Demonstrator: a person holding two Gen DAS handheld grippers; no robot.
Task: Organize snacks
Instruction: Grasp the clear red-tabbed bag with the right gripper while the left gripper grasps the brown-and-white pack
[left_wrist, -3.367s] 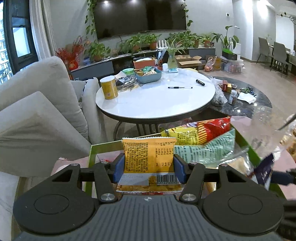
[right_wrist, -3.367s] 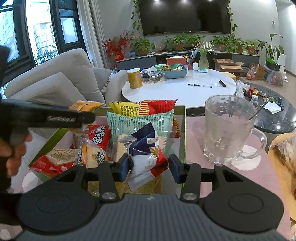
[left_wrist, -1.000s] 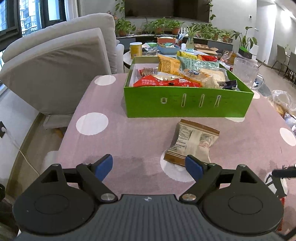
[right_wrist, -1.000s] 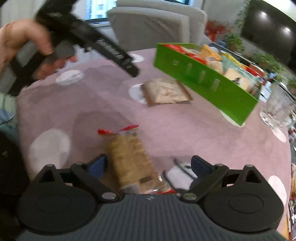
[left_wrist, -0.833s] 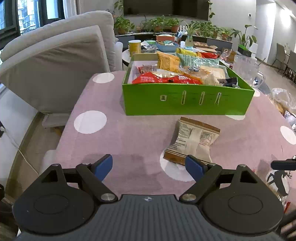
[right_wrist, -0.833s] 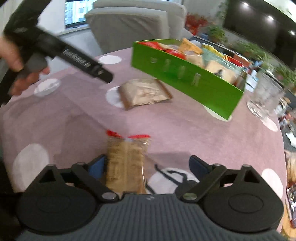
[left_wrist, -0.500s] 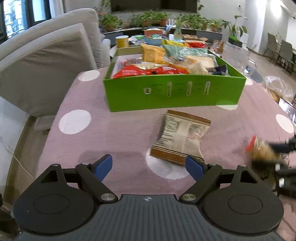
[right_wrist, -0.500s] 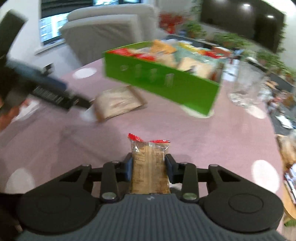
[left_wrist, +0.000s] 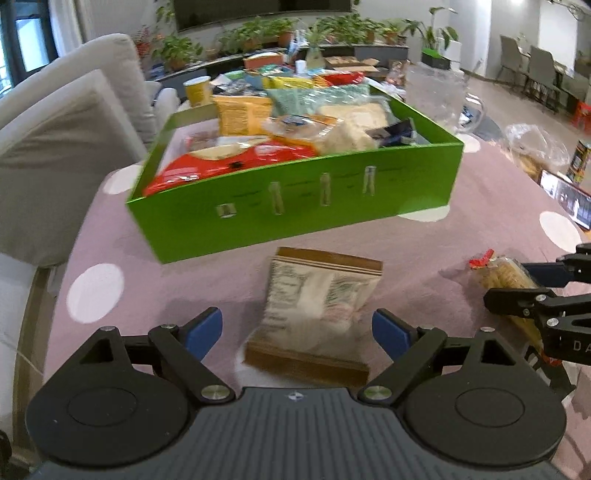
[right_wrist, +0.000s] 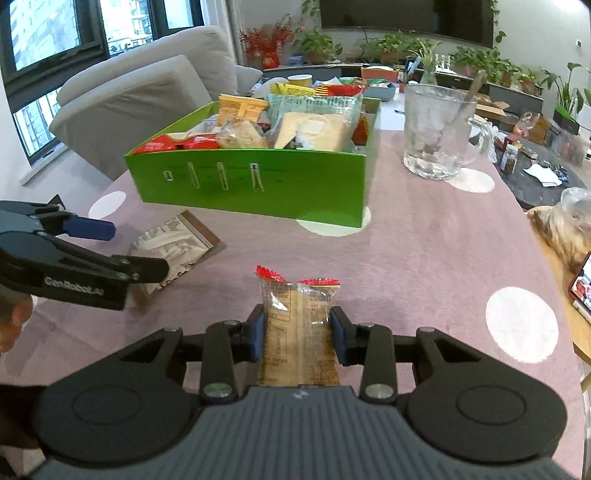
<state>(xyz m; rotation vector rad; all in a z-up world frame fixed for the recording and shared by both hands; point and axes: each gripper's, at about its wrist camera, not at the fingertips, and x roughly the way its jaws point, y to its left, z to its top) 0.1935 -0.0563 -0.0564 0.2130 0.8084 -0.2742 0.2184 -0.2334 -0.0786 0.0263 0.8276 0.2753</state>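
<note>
A green box (left_wrist: 303, 205) full of snack packets stands on the purple dotted tablecloth; it also shows in the right wrist view (right_wrist: 258, 184). A brown-and-white snack packet (left_wrist: 317, 306) lies flat in front of it, between the open jaws of my left gripper (left_wrist: 297, 330); it also shows in the right wrist view (right_wrist: 173, 249). My right gripper (right_wrist: 297, 336) is shut on a clear biscuit packet with a red end (right_wrist: 299, 325), held just above the cloth. That packet (left_wrist: 506, 275) shows at the right of the left wrist view.
A glass mug with a spoon (right_wrist: 439, 129) stands right of the box. A plastic bag of food (right_wrist: 569, 225) and a phone (right_wrist: 581, 288) lie at the right table edge. A grey sofa (right_wrist: 147, 92) is behind the table on the left.
My right gripper closed on the biscuit packet and lifted it, swinging toward the box. My left gripper moved forward until the brown packet sits between its open jaws.
</note>
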